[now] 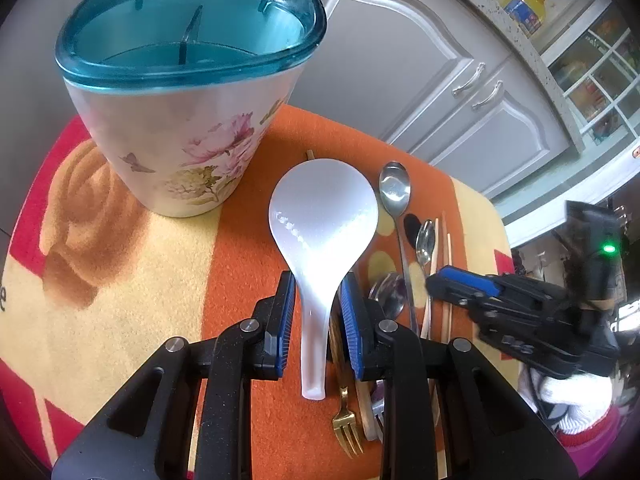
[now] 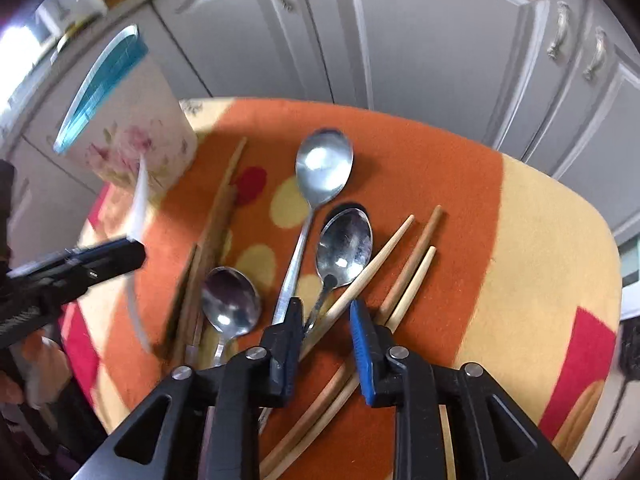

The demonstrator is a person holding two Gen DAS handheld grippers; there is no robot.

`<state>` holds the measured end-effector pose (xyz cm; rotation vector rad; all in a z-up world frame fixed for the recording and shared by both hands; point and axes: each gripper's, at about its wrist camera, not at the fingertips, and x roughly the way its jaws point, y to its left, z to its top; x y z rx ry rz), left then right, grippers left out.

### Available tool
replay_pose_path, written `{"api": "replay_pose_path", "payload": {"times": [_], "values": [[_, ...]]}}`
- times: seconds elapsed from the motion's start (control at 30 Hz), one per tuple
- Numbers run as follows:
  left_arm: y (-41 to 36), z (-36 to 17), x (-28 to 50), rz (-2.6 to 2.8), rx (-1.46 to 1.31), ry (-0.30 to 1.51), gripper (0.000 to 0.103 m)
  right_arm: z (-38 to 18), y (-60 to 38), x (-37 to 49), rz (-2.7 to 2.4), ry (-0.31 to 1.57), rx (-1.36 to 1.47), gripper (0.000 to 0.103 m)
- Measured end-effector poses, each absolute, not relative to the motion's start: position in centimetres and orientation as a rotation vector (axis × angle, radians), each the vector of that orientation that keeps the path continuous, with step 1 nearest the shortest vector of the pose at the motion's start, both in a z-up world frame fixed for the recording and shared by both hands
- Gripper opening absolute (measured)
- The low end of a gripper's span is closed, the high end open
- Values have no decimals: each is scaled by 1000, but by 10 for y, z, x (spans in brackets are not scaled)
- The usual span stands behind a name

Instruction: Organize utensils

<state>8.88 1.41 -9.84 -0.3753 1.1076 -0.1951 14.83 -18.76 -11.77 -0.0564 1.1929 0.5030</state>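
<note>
Left wrist view: the left gripper (image 1: 316,300) clamps the narrow neck of a translucent white rice spoon (image 1: 323,216), both blue pads pressed to its sides, the broad bowl pointing away from the camera and the handle end hanging back between the black arms. The spoon is lifted clear of the orange-and-yellow mat (image 1: 132,264), just right of the floral utensil holder (image 1: 180,120), whose teal rim sits above divided compartments. Further right of the holder, on the mat, lie a long steel spoon (image 1: 395,188), a smaller steel spoon (image 1: 425,240), pale chopsticks (image 1: 448,264) and a gold fork (image 1: 347,428), the fork partly hidden behind the gripper. The right gripper (image 1: 444,280) reaches in at the far right, held by a white-gloved hand (image 1: 576,400); from this view its jaws cannot be read.

In the right wrist view, the right gripper (image 2: 326,320) hovers with its jaws parted, nothing pinched, one light chopstick (image 2: 360,284) and a spoon handle passing beneath the gap. Three steel spoons fan out ahead of it: a large one (image 2: 324,168), a middle one (image 2: 344,246) and a third (image 2: 230,298) nearest the holder (image 2: 132,136), with dark wooden chopsticks (image 2: 218,232) between that spoon and the holder. Grey cabinet doors (image 2: 440,40) stand behind the mat.
</note>
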Motion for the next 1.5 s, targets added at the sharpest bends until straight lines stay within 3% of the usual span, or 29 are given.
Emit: {"api": "replay_pose_path", "payload": {"times": [0.17,0.43,0.53,0.67,0.8,1.07,1.5], "values": [[16,-97,87,-195,-370,1107,22,-99,-169,130,685,1139,-48,23],[24,-94,82,-178,-365,1114,22,-122,-147,151,798,1163,-186,23],[24,-94,84,-173,-366,1118,22,-123,-143,161,878,1160,-191,30],[21,-94,87,-175,-362,1122,22,-132,-139,169,1018,1186,-174,31],[22,-96,89,-168,-373,1134,22,-134,-140,169,1031,1201,-186,7],[21,-86,85,-186,-374,1111,22,-117,-170,142,949,1150,-103,2],[41,-21,64,-211,-406,964,22,-27,-178,105,837,915,-103,2]]}}
